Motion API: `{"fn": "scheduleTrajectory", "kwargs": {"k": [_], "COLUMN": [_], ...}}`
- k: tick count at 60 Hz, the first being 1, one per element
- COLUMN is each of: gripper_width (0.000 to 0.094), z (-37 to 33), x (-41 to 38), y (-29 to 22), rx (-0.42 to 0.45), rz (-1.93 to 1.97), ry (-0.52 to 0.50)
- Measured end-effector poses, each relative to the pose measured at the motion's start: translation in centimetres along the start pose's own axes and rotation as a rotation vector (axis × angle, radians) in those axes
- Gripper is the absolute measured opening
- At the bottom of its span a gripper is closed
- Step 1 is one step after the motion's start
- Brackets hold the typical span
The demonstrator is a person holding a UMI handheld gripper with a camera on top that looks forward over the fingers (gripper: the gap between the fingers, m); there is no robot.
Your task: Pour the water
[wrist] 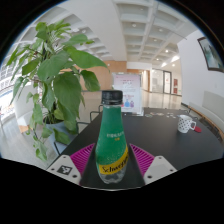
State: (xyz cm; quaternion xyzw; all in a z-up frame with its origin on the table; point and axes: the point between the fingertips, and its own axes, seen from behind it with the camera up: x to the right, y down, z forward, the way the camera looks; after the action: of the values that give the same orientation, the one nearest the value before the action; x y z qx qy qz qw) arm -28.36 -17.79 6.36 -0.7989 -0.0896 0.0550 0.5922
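Note:
A green plastic bottle (113, 140) with a black cap and a yellow Schweppes label stands upright between my fingers. My gripper (112, 160) is shut on it, both magenta pads (83, 156) pressing on its lower body. The bottom part of the bottle is clear. Its base is level with my fingertips, over the near part of a black table (160, 135). A white patterned mug (186, 124) stands on the table beyond my fingers, to the right.
A large leafy plant (55, 75) in a pot stands on the table close on the left, just beyond the left finger. Behind the table lies a bright hall with white walls, ceiling lights and a poster stand (127, 90).

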Motion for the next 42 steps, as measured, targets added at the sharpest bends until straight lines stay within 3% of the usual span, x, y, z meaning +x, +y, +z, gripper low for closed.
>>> {"fn": "scheduleTrajectory", "kwargs": {"k": [2, 17, 26, 34, 42], "gripper_width": [0.0579, 0.0418, 0.0396, 0.0396, 0.0396], "z": [0.1, 0.3, -0.2, -1.2, -1.7], "x": [0.0, 0.2, -0.3, -0.5, 0.8], "y": [-0.2, -0.5, -1.0, -6.6, -15.3], "rx": [0.012, 0.056, 0.05, 0.114, 0.211], "rz": [-0.003, -0.018, 0.017, 0.137, 0.374], "ry": [0.01, 0.019, -0.017, -0.109, -0.276]}}
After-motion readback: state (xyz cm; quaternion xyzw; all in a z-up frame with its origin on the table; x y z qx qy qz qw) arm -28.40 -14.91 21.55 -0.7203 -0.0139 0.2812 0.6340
